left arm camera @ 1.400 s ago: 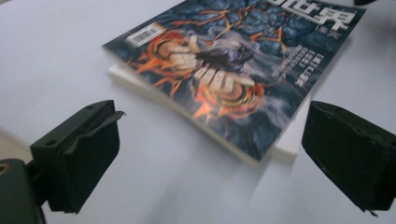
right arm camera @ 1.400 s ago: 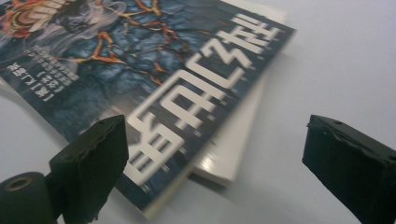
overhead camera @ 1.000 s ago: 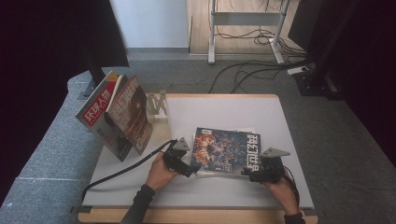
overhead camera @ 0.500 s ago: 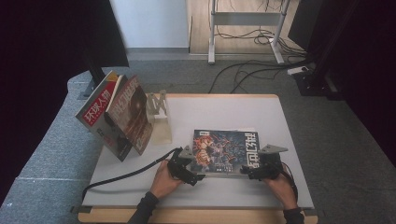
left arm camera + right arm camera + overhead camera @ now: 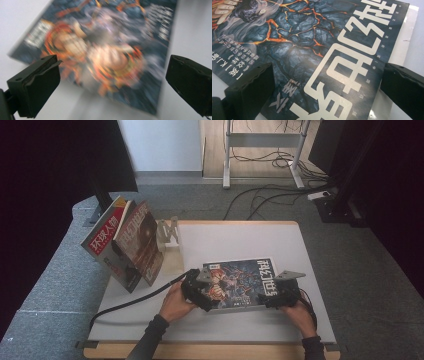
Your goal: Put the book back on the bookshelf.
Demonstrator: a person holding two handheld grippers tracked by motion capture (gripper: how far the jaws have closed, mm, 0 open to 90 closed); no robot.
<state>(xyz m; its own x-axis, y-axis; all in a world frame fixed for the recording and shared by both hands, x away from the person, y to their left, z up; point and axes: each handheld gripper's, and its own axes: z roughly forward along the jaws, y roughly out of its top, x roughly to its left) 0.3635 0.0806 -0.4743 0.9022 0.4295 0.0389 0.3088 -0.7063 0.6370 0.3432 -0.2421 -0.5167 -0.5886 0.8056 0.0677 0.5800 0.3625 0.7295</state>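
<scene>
A dark fantasy-art magazine (image 5: 240,280) lies flat on the white table (image 5: 240,240), its big white title towards the right. My left gripper (image 5: 206,295) sits at its left near corner, jaws wide open over the blurred cover (image 5: 105,50); nothing lies between them in the left gripper view (image 5: 112,85). My right gripper (image 5: 271,298) is at the magazine's right near corner. There its jaws stand open low over the title letters (image 5: 332,75), the gripper (image 5: 327,87) holding nothing.
Two magazines, a red one (image 5: 102,240) and a brown one (image 5: 142,242), lean upright at the table's left edge beside a pale wooden rack (image 5: 169,231). A black cable (image 5: 135,300) trails left from my left gripper. Desk legs and floor cables lie beyond the table.
My left gripper has shifted slightly right, onto the magazine's left near corner, and its view is motion-blurred. The right gripper has edged a little left. The magazine stays flat.
</scene>
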